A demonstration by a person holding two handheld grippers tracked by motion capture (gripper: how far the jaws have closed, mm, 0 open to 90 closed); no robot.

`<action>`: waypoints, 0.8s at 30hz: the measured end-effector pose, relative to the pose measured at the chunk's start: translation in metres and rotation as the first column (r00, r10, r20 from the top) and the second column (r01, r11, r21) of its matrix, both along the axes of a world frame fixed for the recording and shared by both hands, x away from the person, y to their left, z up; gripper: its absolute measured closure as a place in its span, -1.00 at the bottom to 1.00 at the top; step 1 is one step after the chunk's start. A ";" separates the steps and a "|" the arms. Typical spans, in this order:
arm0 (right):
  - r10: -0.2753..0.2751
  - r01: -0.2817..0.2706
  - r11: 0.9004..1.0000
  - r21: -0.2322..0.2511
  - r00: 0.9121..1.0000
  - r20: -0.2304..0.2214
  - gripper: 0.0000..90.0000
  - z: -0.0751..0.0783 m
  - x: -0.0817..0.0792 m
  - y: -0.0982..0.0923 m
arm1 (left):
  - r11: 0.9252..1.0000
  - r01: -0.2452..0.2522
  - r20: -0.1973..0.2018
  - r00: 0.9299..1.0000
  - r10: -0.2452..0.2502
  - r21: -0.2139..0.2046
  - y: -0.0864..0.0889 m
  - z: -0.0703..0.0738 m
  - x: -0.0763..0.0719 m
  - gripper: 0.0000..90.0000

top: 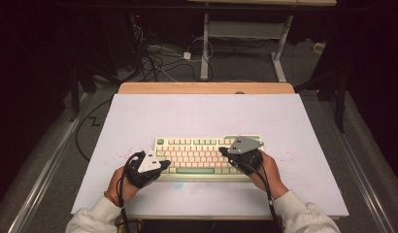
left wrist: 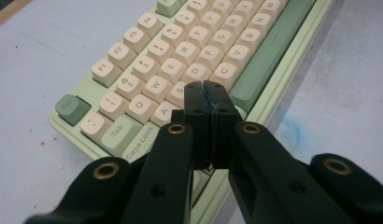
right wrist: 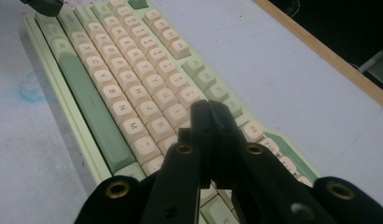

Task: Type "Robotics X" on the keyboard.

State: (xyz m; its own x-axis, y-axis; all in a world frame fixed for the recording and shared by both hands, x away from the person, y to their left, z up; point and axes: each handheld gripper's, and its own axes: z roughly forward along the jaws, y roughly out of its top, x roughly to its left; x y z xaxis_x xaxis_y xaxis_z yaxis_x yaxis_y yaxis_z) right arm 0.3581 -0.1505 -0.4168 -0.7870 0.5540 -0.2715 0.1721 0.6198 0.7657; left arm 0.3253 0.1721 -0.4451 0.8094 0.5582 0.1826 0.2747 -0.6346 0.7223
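My table (top: pixel 139 116) has a pale sheet over a wooden far edge. Beyond it, I see tangled cables (top: pixel 153 60) on the floor beside a white desk frame (top: pixel 205 48).

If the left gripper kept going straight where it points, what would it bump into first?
Probably the cream letter keys of the pale green keyboard, around S and D. The shut left gripper hangs right over them, though how far above is hard to judge.

Pale green keyboard (top: pixel 207 156) with cream and green keys, white table (top: pixel 202 116) flecked red, blue smudge
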 end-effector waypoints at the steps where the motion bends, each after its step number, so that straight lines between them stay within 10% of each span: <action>1: -0.001 0.001 1.000 0.002 1.000 0.003 1.00 0.001 -0.001 -0.002 | 1.000 0.001 0.001 1.000 -0.001 0.003 0.000 0.000 0.000 0.93; 24: -0.008 0.008 1.000 0.007 1.000 0.026 1.00 0.006 -0.030 -0.035 | 0.999 0.035 0.011 0.999 -0.035 0.003 -0.025 0.012 0.015 0.93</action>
State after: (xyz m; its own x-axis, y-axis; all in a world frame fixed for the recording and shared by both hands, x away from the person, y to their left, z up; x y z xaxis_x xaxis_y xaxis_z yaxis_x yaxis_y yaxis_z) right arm 0.3284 -0.1853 -0.4112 -0.7750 0.5624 -0.2883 0.1568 0.6131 0.7743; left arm 0.3399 0.1472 -0.4334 0.8261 0.5295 0.1930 0.2446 -0.6455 0.7236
